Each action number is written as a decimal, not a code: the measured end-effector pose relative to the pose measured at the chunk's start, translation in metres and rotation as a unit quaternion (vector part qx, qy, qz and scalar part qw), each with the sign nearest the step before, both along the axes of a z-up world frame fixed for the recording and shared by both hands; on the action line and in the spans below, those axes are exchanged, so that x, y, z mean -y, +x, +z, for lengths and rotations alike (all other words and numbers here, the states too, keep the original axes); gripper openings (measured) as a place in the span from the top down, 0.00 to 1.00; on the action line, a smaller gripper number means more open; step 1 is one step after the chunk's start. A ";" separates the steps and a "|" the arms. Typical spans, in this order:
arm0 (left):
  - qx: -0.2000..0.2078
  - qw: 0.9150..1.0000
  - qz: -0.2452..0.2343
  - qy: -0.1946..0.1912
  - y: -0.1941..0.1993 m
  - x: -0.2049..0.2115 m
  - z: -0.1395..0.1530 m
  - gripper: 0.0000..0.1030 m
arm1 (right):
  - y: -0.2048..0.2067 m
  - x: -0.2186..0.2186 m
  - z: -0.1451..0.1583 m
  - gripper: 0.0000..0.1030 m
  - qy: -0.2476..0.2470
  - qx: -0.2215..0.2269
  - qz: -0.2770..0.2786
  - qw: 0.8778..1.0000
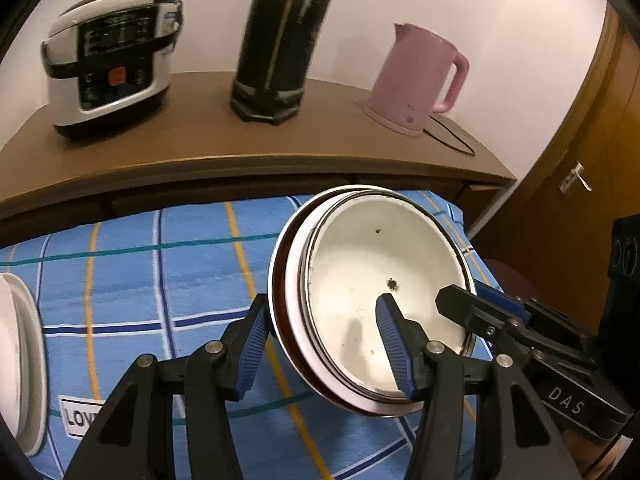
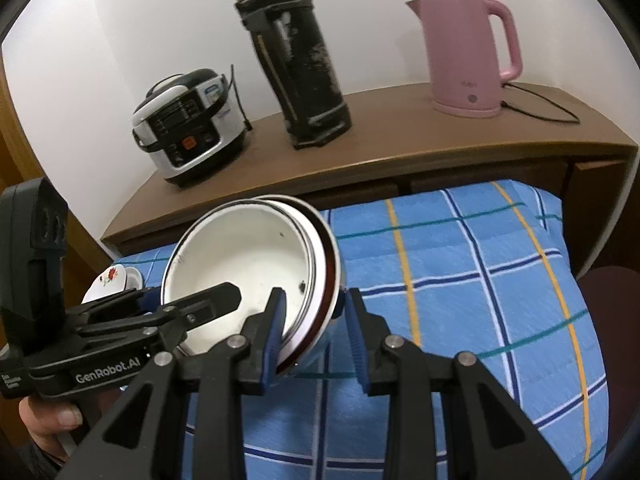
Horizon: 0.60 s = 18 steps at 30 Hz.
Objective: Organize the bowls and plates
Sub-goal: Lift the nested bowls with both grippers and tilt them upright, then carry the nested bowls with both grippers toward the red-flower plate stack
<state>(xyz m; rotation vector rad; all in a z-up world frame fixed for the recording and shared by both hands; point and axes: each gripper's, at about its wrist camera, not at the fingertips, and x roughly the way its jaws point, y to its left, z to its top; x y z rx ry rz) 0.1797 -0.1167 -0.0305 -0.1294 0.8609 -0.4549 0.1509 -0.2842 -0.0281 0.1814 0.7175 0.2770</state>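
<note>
A nested stack of white enamel bowls with dark red rims hangs above the blue checked cloth, held from both sides. My left gripper is shut on the stack's near-left rim, with one blue pad outside the wall and one inside the top bowl. My right gripper clamps the opposite rim. In the right wrist view the bowls sit between the right gripper's pads, one inside and one outside. The left gripper reaches in from the left, a hand below it.
A white plate lies at the cloth's left edge; a flowered dish shows behind the left gripper. On the wooden cabinet behind stand a rice cooker, a black thermos and a pink kettle. A door is at right.
</note>
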 end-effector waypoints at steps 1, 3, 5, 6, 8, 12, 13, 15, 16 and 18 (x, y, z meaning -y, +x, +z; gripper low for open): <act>-0.001 1.000 0.004 -0.002 0.000 -0.004 0.001 0.45 | 0.001 -0.004 0.001 0.70 -0.002 0.001 0.003 1.000; 0.000 1.000 0.011 -0.006 0.001 -0.011 0.003 0.45 | 0.003 -0.012 0.004 0.70 -0.005 0.002 0.011 1.000; 0.002 1.000 0.020 -0.007 0.001 -0.020 0.006 0.45 | 0.006 -0.019 0.006 0.70 -0.009 0.003 0.019 1.000; 0.003 1.000 0.024 -0.008 0.001 -0.023 0.008 0.45 | 0.007 -0.023 0.008 0.70 -0.011 0.004 0.023 1.000; 0.005 1.000 0.030 -0.008 0.001 -0.030 0.010 0.45 | 0.010 -0.030 0.009 0.70 -0.014 0.004 0.031 0.999; 0.004 0.999 0.046 -0.011 0.003 -0.047 0.011 0.45 | 0.013 -0.046 0.010 0.70 -0.021 0.001 0.048 0.999; 0.004 0.999 0.050 -0.011 0.002 -0.051 0.012 0.45 | 0.014 -0.050 0.010 0.70 -0.021 0.000 0.052 0.998; 0.005 0.998 0.058 -0.010 0.001 -0.059 0.012 0.45 | 0.016 -0.059 0.009 0.70 -0.024 -0.001 0.062 0.998; 0.005 0.998 0.062 -0.010 0.001 -0.063 0.012 0.45 | 0.017 -0.064 0.009 0.70 -0.025 -0.001 0.066 0.997; 0.005 0.997 0.070 -0.010 0.000 -0.072 0.010 0.45 | 0.018 -0.073 0.007 0.70 -0.026 -0.002 0.074 0.997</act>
